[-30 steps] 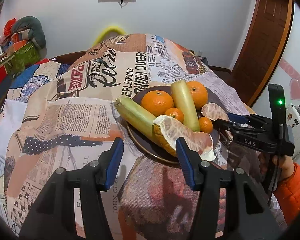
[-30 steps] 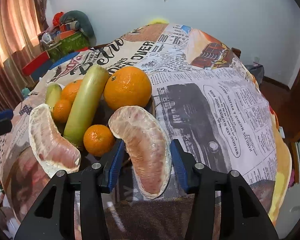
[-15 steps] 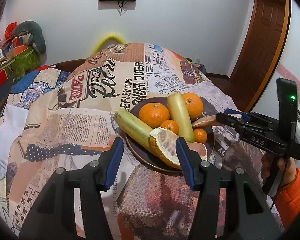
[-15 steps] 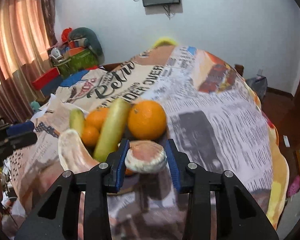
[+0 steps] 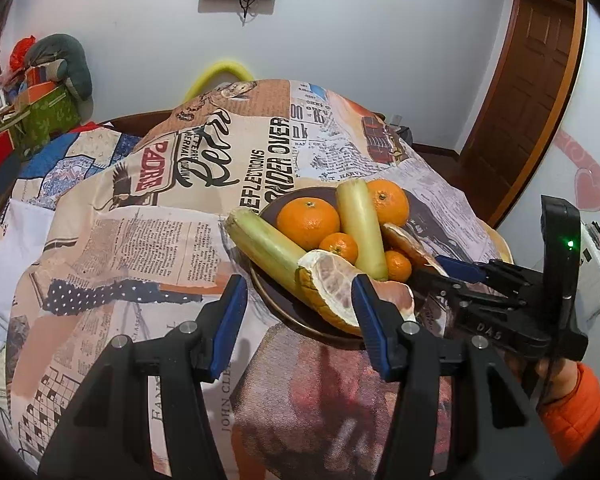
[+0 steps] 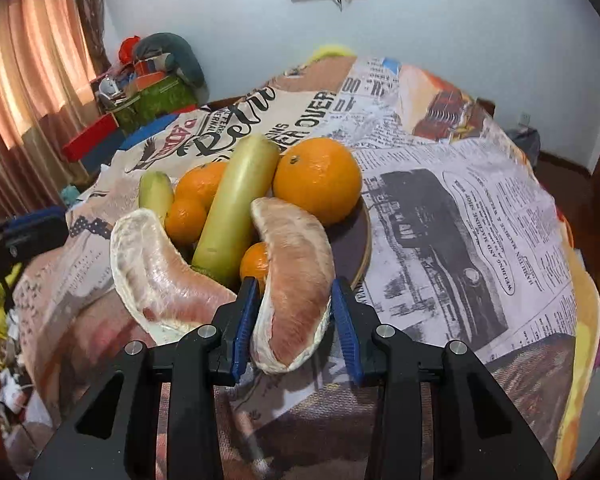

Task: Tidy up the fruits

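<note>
Lifted a second ago, the pomelo segment [image 6: 290,284] now sits lower again, its far end leaning on the fruit pile in the brown plate [image 6: 356,248] while its near end hangs past the rim over the newspaper-print cloth on the table [image 6: 460,220]. Around it the right gripper [image 6: 294,322] had squeezed in and has just eased open a little; the left blue pad touches the rind, but whether the right pad still presses is hard to tell, so the hold looks loose at best. That reads as a repositioning, the segment being laid back against the large orange [image 6: 318,180] and the pale green cucumber [image 6: 236,208]. Beside it, the second pomelo segment [image 6: 156,276] rests on the plate's near-left edge. Meanwhile the left gripper [image 5: 298,320] hovers with fingers apart and nothing between them, just short of the plate.
</note>
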Demonstrator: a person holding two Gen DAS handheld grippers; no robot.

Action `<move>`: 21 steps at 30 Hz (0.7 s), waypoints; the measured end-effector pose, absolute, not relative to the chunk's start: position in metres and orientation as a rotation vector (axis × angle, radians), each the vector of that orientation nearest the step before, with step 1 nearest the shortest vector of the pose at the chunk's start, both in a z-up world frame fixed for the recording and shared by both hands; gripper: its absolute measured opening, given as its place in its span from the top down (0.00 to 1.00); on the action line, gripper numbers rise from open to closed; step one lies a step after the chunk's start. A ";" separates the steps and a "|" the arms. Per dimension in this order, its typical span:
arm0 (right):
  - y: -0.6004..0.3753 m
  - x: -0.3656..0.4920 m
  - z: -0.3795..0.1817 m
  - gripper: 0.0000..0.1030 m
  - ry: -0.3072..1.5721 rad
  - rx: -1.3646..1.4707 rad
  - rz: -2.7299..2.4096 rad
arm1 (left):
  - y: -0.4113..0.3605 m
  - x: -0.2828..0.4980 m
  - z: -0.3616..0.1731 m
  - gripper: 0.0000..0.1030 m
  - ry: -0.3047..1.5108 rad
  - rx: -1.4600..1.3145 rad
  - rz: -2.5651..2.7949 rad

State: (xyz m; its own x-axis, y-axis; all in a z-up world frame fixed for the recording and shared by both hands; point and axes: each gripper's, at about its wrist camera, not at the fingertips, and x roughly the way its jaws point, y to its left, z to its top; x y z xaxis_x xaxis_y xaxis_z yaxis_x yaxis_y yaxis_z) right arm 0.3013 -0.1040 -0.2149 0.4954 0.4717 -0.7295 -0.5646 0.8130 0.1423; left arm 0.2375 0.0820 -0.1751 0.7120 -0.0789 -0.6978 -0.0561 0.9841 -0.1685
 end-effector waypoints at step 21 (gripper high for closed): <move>-0.140 0.207 -0.060 0.51 0.455 -0.030 0.683 | 0.043 0.167 -0.054 0.48 0.476 -0.104 -0.070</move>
State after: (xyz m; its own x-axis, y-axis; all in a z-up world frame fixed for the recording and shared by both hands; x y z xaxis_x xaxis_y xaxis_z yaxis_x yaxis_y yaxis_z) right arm 0.2070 -0.1400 -0.0599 0.6819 0.6024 -0.4148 -0.6153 0.7791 0.1201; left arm 0.1673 0.0428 -0.0541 0.8867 -0.0909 -0.4534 0.0426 0.9924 -0.1158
